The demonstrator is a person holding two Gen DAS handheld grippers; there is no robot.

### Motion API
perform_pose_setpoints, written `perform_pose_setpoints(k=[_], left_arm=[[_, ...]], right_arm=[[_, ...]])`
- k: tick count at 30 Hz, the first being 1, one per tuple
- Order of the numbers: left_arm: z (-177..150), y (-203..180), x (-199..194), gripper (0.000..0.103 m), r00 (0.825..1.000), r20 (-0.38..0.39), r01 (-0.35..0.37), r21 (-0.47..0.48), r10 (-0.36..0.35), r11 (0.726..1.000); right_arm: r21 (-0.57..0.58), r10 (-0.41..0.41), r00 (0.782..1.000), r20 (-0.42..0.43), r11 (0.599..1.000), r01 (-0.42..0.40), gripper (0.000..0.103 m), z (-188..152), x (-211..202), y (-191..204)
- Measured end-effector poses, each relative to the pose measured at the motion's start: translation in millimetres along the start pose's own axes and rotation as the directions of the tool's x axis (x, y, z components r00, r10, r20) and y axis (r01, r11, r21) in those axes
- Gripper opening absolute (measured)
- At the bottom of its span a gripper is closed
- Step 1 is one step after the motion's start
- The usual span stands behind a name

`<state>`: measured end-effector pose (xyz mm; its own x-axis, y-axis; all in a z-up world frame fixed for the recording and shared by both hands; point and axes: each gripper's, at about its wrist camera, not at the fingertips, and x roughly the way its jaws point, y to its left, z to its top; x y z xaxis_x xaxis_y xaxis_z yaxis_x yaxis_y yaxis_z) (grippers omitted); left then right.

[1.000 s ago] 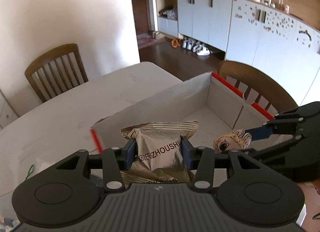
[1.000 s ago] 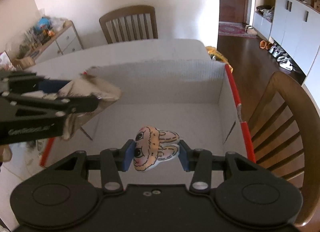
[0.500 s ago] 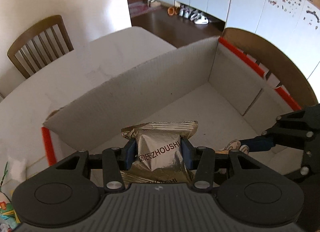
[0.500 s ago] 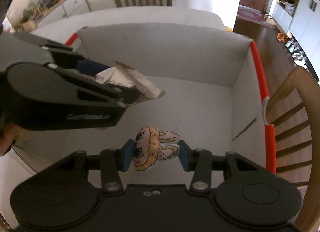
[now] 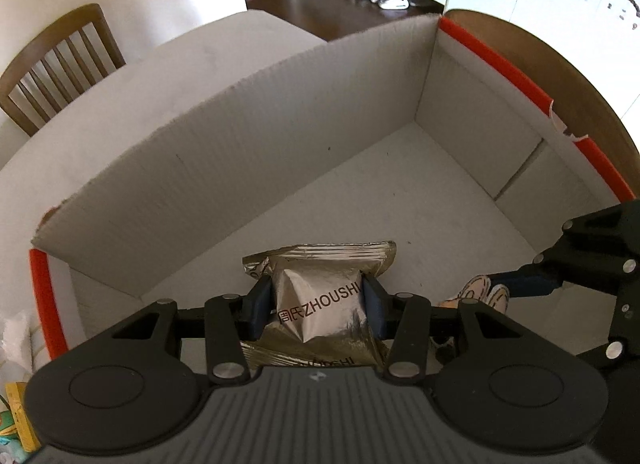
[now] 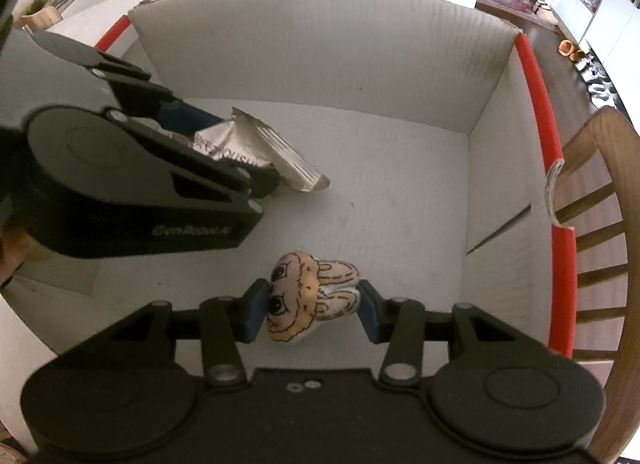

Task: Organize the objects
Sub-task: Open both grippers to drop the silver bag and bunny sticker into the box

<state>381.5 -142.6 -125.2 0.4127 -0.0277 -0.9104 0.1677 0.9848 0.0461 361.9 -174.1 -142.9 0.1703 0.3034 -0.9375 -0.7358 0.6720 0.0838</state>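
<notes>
Inside the open white cardboard box with red-edged rim (image 5: 492, 51), the left tongs (image 5: 318, 304) clamp a silver foil snack packet (image 5: 320, 296); just right, the right tongs (image 6: 312, 304) grip a small cartoon-bunny soft toy (image 6: 308, 296).

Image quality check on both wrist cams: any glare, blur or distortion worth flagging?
Left wrist view: strong fisheye bowing of the cardboard box walls; the foil packet in the left gripper is sharp, its lettering readable, with mild sheen. Right wrist view: the bunny toy in the right gripper is crisp; the room behind is washed out; the foil shows bright glare.
</notes>
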Motion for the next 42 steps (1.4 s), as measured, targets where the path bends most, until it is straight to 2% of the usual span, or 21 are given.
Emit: perform_pose_setpoints(k=[6,9,10,11,14,23,29,35,42], left_arm=[[2.2,-3.5,2.6,0.048,1.0,-0.008,-0.007,0.014,0.007,1.0],[4.2,-3.3,2.7,0.048,1.0,-0.005,-0.003,0.004,0.003,1.0],[4.4,-3.1,1.8,0.049,1.0,-0.002,-0.001,0.001,0.001,1.0],[4.6,-3.5,0.5,0.051,1.0,0.004,-0.002,0.002,0.002,1.0],[3.6,-4.4,-5.3,0.056,1.0,0.026,-0.002,0.012,0.002,1.0],[-3.6,3.1,-32.6,0.057,0.996,0.093,0.003,-0.013,-0.002,1.0],[-16.0,6.8,-63.0,0.057,0.987,0.16,0.011,-0.042,-0.004,0.999],[-33.7,15.3,-99.9,0.057,0.971,0.24,0.021,-0.061,-0.005,0.998],[-58.9,26.2,-145.9,0.059,0.943,0.333,0.037,-0.08,-0.009,0.996]], right_arm=[[0.015,-0.003,1.0,-0.006,1.0,0.003,0.049,3.1,-2.7,-6.4],[0.012,-0.01,1.0,0.004,1.0,0.01,0.06,1.8,-6.1,-9.0],[0.01,-0.017,1.0,0.013,1.0,0.017,0.07,1.1,-8.2,-8.7],[0.005,-0.025,0.999,0.02,1.0,0.025,0.075,1.8,-9.8,-7.2],[0.007,-0.019,0.999,0.029,1.0,0.019,0.075,2.1,-13.7,-6.7],[0.016,-0.016,0.996,0.084,1.0,0.015,0.075,-2.9,-34.6,-5.3],[0.013,-0.012,0.989,0.144,1.0,0.011,0.076,-7.4,-58.7,0.5],[0.012,0.0,0.978,0.207,1.0,-0.003,0.076,-15.6,-86.3,9.4],[0.019,0.035,0.963,0.267,0.999,-0.042,0.076,-27.2,-115.4,24.0]])
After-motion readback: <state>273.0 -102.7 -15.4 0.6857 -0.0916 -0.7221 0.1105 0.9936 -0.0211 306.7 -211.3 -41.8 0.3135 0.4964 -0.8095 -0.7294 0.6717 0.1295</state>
